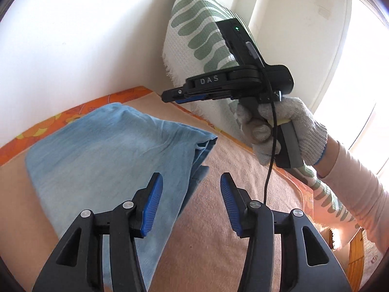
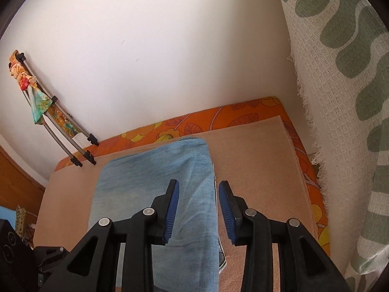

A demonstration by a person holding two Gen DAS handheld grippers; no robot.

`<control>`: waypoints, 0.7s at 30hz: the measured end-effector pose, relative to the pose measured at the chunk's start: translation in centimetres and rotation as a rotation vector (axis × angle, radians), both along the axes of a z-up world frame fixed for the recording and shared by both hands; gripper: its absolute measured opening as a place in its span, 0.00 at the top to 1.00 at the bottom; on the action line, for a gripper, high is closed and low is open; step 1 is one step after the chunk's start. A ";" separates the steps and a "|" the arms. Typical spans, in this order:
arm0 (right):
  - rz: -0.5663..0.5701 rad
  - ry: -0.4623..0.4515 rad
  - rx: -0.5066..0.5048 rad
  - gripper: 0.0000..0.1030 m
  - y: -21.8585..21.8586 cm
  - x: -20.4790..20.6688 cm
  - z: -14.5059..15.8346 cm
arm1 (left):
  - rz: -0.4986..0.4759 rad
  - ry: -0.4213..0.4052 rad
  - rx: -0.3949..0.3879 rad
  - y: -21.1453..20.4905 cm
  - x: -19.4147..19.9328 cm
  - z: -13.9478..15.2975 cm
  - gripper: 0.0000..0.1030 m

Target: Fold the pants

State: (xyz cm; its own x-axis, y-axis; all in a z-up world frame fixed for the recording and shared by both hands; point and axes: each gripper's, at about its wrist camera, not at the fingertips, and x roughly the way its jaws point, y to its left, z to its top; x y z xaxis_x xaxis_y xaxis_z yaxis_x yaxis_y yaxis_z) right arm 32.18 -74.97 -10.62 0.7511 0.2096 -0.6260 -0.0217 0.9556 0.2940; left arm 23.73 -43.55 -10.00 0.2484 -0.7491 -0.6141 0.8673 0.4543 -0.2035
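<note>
The light blue pants [image 1: 109, 150] lie folded in layers on a beige blanket [image 1: 231, 231]; they also show in the right wrist view [image 2: 158, 182]. My left gripper [image 1: 190, 198] is open and empty, above the folded pants' right edge. My right gripper [image 2: 198, 206] is open and empty, above the pants' right edge. In the left wrist view the right gripper [image 1: 170, 95] is held by a gloved hand [image 1: 287, 126] above the bed, past the pants; its jaws show edge-on there.
An orange flowered mattress [image 2: 243, 116] lies under the blanket, against a white wall. A green-and-white patterned cloth [image 2: 340, 97] hangs at the right. A metal rack with colourful fabric [image 2: 48, 112] leans on the wall at left. Wooden furniture [image 2: 14, 182] stands at left.
</note>
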 end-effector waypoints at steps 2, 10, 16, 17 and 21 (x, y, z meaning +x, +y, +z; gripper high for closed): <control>0.019 0.002 -0.004 0.67 1.1 -1.0 -1.0 | 0.055 -0.041 0.046 2.1 0.8 -0.2 0.53; 0.066 0.049 -0.293 0.72 3.2 -2.5 -5.1 | 0.159 -0.032 0.203 3.9 5.0 -4.1 0.53; 0.077 0.093 -0.309 0.66 2.7 -2.3 -5.2 | 0.149 -0.052 0.226 3.5 4.6 -6.0 0.53; 0.083 0.100 -0.305 0.66 2.7 -2.2 -4.8 | 0.146 -0.042 0.224 4.1 4.5 -5.7 0.52; 0.097 0.079 -0.208 0.44 1.9 -1.1 -2.8 | 0.205 0.018 0.177 6.1 6.3 -4.9 0.49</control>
